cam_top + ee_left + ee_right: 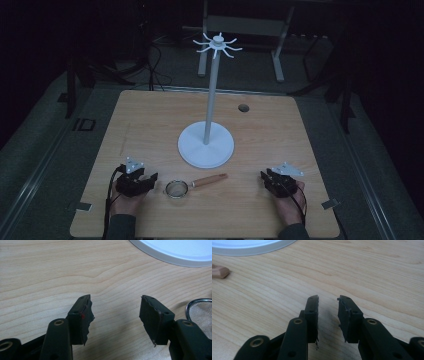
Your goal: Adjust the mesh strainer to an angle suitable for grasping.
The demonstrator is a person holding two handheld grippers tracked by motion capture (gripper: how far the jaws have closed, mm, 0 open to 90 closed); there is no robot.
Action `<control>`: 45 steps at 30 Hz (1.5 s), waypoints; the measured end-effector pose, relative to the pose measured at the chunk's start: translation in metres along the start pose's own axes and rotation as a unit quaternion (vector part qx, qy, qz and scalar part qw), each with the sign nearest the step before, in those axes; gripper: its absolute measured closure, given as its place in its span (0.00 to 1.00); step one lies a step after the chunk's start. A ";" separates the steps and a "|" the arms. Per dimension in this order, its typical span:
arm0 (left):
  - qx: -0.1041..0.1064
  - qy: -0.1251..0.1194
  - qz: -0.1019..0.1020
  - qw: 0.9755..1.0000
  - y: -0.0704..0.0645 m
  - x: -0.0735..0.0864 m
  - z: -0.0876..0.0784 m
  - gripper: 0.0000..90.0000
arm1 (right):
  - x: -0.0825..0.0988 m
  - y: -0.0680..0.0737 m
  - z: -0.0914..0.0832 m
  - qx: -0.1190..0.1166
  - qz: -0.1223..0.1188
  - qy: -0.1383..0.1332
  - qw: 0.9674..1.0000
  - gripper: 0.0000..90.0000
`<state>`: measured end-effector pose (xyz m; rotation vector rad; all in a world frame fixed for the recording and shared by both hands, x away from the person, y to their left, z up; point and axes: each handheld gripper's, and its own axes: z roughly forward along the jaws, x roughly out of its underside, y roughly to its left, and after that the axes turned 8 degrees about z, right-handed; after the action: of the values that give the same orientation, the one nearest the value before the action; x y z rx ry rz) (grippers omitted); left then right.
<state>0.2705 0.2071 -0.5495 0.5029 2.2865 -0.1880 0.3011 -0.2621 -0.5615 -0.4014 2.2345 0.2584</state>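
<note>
A small metal mesh strainer point(177, 188) with a wooden handle point(210, 180) lies near the table's front edge, handle pointing right. A white stand point(206, 145) with a tall pole and hooked arms on top point(218, 46) rises from a round base behind it. My left gripper point(150, 179) rests on the table just left of the strainer, open with nothing between its jaws; the strainer's rim point(200, 312) shows at the right of the left gripper view. My right gripper point(263, 176) sits at the front right, jaws slightly apart and empty. The handle's tip point(219, 271) shows at the left of the right gripper view.
The wooden table point(150, 120) has a small dark cable hole point(243, 107) at the back right. The stand's white base shows in the left gripper view point(175, 250) and the right gripper view point(244, 246). Dark floor, cables and a metal frame point(240, 30) lie beyond the table.
</note>
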 end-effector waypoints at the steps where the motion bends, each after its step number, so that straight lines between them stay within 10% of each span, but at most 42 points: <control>1: 0.000 0.000 0.000 1.000 0.000 0.000 0.000 0.48 | 0.000 0.000 0.000 -0.001 0.000 0.001 1.000 0.77; 21: 0.041 -0.020 0.026 0.999 -0.011 -0.014 -0.011 0.55 | 0.000 -0.001 0.000 0.002 0.007 0.003 1.000 0.72; 45: 0.102 0.007 0.105 0.989 -0.029 -0.056 -0.016 0.58 | 0.000 -0.001 -0.001 0.012 0.012 -0.004 1.000 0.68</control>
<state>0.2834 0.1685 -0.4986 0.8485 2.2214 -0.3165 0.3007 -0.2637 -0.5612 -0.3600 2.2343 0.2464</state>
